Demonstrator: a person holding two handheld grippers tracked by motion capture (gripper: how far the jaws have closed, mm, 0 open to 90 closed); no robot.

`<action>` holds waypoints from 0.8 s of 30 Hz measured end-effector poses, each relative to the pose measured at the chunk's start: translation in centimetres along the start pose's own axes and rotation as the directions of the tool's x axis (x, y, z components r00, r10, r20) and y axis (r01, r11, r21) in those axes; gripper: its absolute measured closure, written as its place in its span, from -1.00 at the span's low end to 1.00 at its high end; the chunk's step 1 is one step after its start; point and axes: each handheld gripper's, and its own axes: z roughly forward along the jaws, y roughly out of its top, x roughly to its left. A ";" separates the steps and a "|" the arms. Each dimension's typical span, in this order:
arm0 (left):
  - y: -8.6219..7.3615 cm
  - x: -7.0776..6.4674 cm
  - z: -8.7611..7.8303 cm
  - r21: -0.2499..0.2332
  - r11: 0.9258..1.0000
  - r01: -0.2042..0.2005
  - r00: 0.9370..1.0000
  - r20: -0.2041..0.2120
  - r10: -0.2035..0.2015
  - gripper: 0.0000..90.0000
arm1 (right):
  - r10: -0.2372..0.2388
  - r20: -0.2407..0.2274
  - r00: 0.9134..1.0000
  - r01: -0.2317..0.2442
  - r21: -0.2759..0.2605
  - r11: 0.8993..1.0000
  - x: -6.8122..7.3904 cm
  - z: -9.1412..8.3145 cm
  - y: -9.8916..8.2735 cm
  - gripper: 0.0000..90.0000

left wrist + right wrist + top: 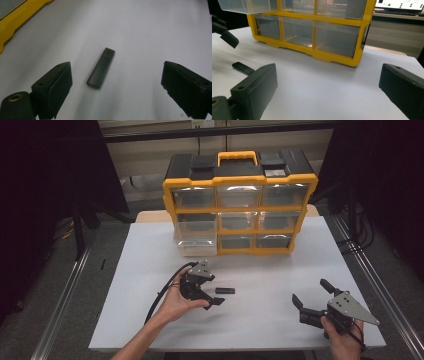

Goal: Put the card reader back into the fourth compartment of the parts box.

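A small flat black stick (225, 290) lies on the white table (270, 270), in front of a yellow and black drawer organizer (240, 195). My left gripper (216, 290) hovers right at the stick, open. In the left gripper view the stick (101, 68) lies between and just ahead of the wide-apart jaws of that gripper (116, 73), untouched. My right gripper (310, 291) rests open and holding nothing near the table's front right. In the right gripper view, its own gripper (329, 75) faces the organizer (312, 32), with the stick (243, 68) at the left.
One clear drawer (196, 237) at the organizer's lower left is pulled out over the table; its front (244, 5) juts out in the right gripper view. The other drawers sit flush. A cable (160, 295) trails from the left gripper.
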 end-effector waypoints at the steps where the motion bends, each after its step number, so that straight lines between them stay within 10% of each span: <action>1: 0.1 0.1 0.1 0.010 1.000 -0.006 1.000 -0.005 0.007 -0.72 | 0.001 0.003 1.000 -0.001 0.000 1.000 0.0 0.0 0.0 -0.96; 24: 1.2 2.0 3.4 0.176 0.984 -0.041 0.999 0.011 0.040 -0.05 | -0.004 -0.003 1.000 0.004 0.004 1.000 0.1 0.1 -0.1 -0.96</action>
